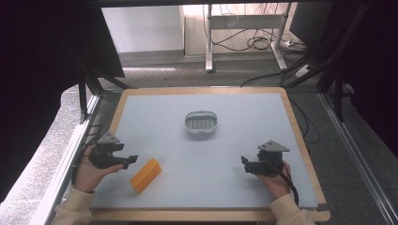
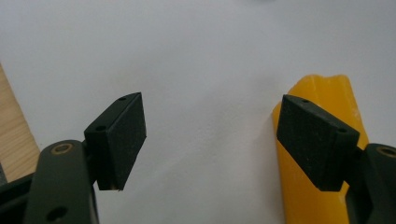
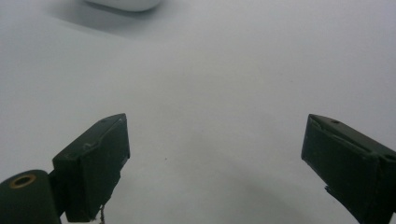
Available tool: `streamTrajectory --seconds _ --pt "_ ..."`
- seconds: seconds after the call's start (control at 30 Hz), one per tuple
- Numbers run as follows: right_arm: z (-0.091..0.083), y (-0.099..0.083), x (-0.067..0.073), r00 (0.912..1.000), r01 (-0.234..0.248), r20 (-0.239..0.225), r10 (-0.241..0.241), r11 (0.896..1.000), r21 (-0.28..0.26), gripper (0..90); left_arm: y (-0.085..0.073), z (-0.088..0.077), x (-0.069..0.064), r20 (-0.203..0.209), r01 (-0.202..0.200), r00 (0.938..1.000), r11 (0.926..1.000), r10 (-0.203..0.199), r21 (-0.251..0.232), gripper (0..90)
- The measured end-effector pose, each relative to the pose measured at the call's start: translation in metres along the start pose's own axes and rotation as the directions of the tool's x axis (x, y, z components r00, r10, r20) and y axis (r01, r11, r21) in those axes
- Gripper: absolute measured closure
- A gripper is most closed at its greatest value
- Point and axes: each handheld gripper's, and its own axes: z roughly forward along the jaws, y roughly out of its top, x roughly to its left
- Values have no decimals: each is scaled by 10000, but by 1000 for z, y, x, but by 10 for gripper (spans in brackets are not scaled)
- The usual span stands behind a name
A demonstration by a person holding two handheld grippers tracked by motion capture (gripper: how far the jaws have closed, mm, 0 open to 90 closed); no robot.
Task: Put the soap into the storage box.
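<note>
A yellow-orange bar (image 1: 146,174) lies on the grey mat at the front left. My left gripper (image 1: 130,161) hovers just left of it, open, with nothing between its jaws. In the left gripper view the gripper (image 2: 212,140) is wide open and the yellow bar (image 2: 322,140) lies behind and beside the right-hand jaw, not between the two. My right gripper (image 1: 244,164) rests at the front right, open and empty. Its own view shows the gripper (image 3: 217,168) spread wide over bare mat.
A white oval dish (image 1: 202,122) with a perforated floor stands in the middle of the mat; its edge (image 3: 123,4) peeks in at the top of the right gripper view. The wooden table border (image 2: 14,135) lies close to the left gripper.
</note>
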Motion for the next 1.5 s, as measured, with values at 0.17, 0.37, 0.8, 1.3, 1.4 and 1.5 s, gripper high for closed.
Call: streamTrajectory --seconds 0.17,0.37,0.8,1.3,1.4,1.5 --pt "-4 -5 -4 9995 -96 -301 101 9998 165 78 -1 0 -3 -1 -36 10000 10000 36 -9 238" --pt "-8 -6 -1 9992 261 -319 -258 9996 116 80 -5 -1 0 -10 119 9999 9999 -119 -117 238" --pt "-5 -11 -1 9987 485 129 -489 9984 292 101 -3 -4 -1 -16 -76 10000 10000 76 31 254" --pt "-6 -11 -2 9984 508 251 -509 9987 49 99 5 -19 -15 60 -319 9995 9991 317 290 289" --pt "-5 -12 -2 9984 514 220 -515 9987 56 100 6 -21 -16 42 -180 9998 9997 180 133 306" --pt "-4 -12 -2 9984 542 180 -545 9984 143 102 6 -22 -17 64 -133 9999 9998 132 157 308"
